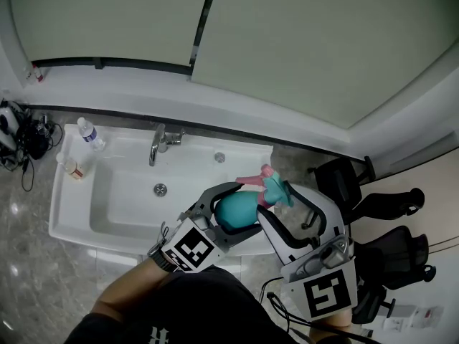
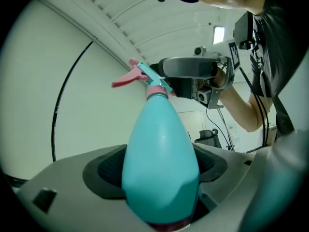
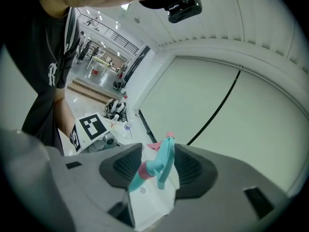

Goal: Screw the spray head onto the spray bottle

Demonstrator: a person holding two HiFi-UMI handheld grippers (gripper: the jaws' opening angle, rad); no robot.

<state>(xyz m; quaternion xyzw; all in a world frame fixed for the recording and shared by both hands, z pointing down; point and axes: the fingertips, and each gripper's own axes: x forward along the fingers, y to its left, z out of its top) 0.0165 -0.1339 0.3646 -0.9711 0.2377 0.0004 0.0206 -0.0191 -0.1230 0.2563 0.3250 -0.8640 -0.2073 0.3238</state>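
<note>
In the head view my left gripper (image 1: 242,208) is shut on the body of a teal spray bottle (image 1: 235,211), held above the sink's front right corner. The bottle lies nearly level, neck pointing away from me. Its teal spray head (image 1: 275,190), with pink trigger and pink collar, sits at the neck, and my right gripper (image 1: 277,196) is shut on it from the right. In the left gripper view the bottle (image 2: 160,163) fills the space between the pads, and the spray head (image 2: 145,79) is at its far end. In the right gripper view the spray head (image 3: 163,162) lies between the dark pads.
A white sink (image 1: 107,192) with a chrome faucet (image 1: 161,143) lies below and to the left. A small water bottle (image 1: 89,132) and a little jar (image 1: 72,169) stand on its left rim. Black office chairs (image 1: 344,179) stand to the right, tangled cables (image 1: 21,138) at far left.
</note>
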